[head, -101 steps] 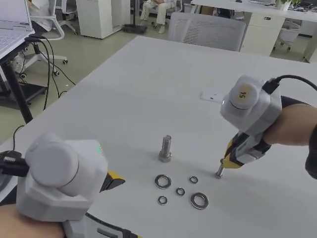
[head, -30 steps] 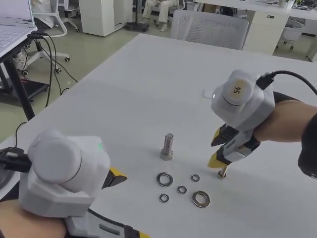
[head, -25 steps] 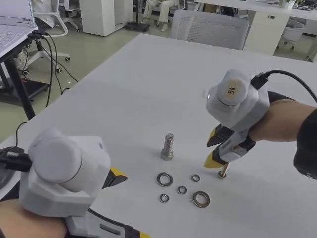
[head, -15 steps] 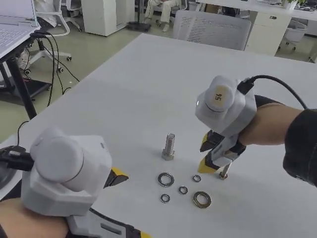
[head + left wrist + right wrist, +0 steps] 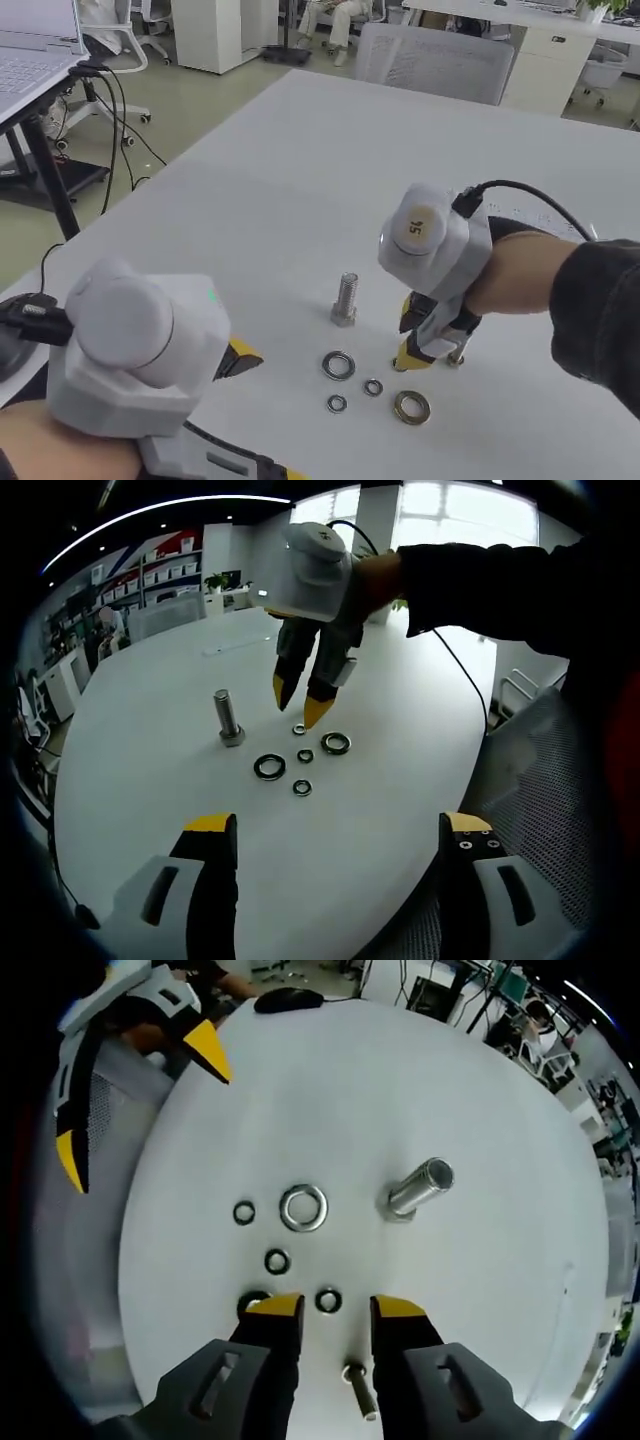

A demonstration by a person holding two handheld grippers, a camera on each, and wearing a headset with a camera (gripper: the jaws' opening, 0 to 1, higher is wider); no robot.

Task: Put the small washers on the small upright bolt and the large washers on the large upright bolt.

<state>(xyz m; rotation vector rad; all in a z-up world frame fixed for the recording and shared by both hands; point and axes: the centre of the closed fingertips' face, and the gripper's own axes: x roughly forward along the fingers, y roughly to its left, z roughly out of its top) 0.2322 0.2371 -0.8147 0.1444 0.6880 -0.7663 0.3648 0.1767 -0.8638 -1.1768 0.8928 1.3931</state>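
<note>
The large bolt (image 5: 344, 300) (image 5: 415, 1190) (image 5: 226, 716) stands upright on the white table. The small bolt (image 5: 456, 358) (image 5: 358, 1388) stands just behind my right gripper (image 5: 408, 350) (image 5: 335, 1310) (image 5: 298, 698). That gripper is open by a narrow gap and tips down over a small washer (image 5: 328, 1300) (image 5: 298, 729), which lies between its jaws. Two large washers (image 5: 338, 365) (image 5: 412, 407) and two small washers (image 5: 373, 387) (image 5: 337, 403) lie loose in front of the bolts. My left gripper (image 5: 338, 825) (image 5: 250, 405) hangs wide open near the table's front edge, holding nothing.
A mesh office chair (image 5: 435, 60) stands at the table's far side. A side desk with a laptop (image 5: 35, 50) and hanging cables is at the left. Bare tabletop (image 5: 300, 170) stretches beyond the bolts.
My right gripper has let go of the small bolt, opened, and moved left and down over the nearest small washer. The left gripper has stayed put.
</note>
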